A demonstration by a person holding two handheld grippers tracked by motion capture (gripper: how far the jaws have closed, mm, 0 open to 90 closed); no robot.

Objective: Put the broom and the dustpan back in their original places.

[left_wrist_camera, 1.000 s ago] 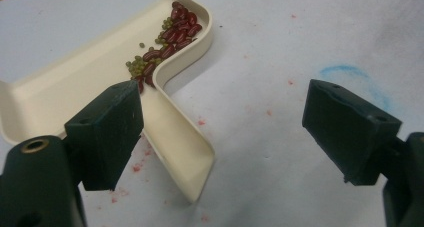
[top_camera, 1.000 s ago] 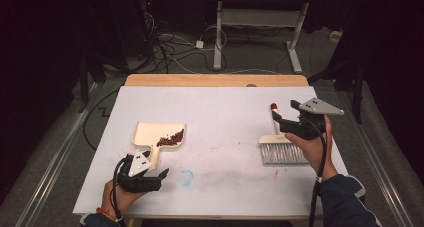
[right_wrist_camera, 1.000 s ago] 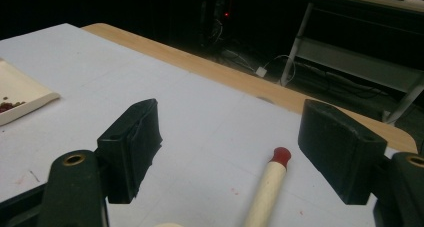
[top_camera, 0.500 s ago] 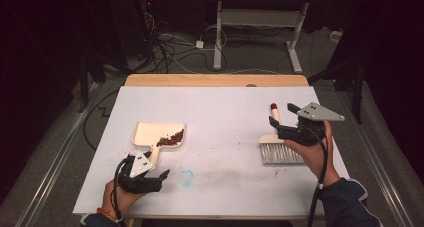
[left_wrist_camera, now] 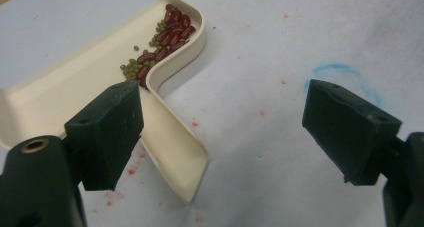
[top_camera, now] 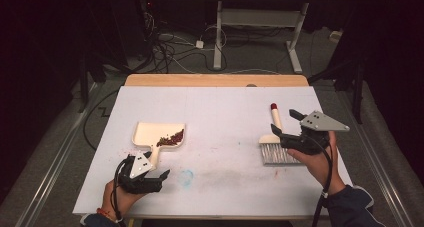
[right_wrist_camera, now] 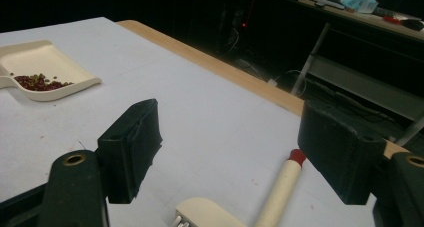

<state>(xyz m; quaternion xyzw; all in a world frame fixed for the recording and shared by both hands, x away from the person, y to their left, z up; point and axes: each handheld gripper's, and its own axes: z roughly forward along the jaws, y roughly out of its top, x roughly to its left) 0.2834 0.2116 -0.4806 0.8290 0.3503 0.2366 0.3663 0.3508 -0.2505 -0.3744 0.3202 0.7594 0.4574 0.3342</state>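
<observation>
We look down on the white worktop point(top_camera: 220, 117), and our left gripper point(top_camera: 150, 177) sits low at the near left edge, its fingers point(left_wrist_camera: 107, 132) spread wide and holding nothing. Through the left gripper view, the cream dustpan point(left_wrist_camera: 75, 92) lies just ahead: its handle point(left_wrist_camera: 175, 157) runs along the inner side of the left finger, apart from the right one, and a small heap of red and green beans point(left_wrist_camera: 162, 39) rests in the pan's far corner. A faint blue smudge point(left_wrist_camera: 345, 74) marks the worktop beyond the right finger. Over on the right, our right gripper point(top_camera: 295, 129) hovers above the hand brush point(top_camera: 276, 144), fingers point(right_wrist_camera: 132, 147) also wide apart and empty. In the right gripper view the brush's red-tipped handle point(right_wrist_camera: 282, 189) lies below and between the two fingers, nearer the right one, touching neither. The dustpan sits well apart, far left.
</observation>
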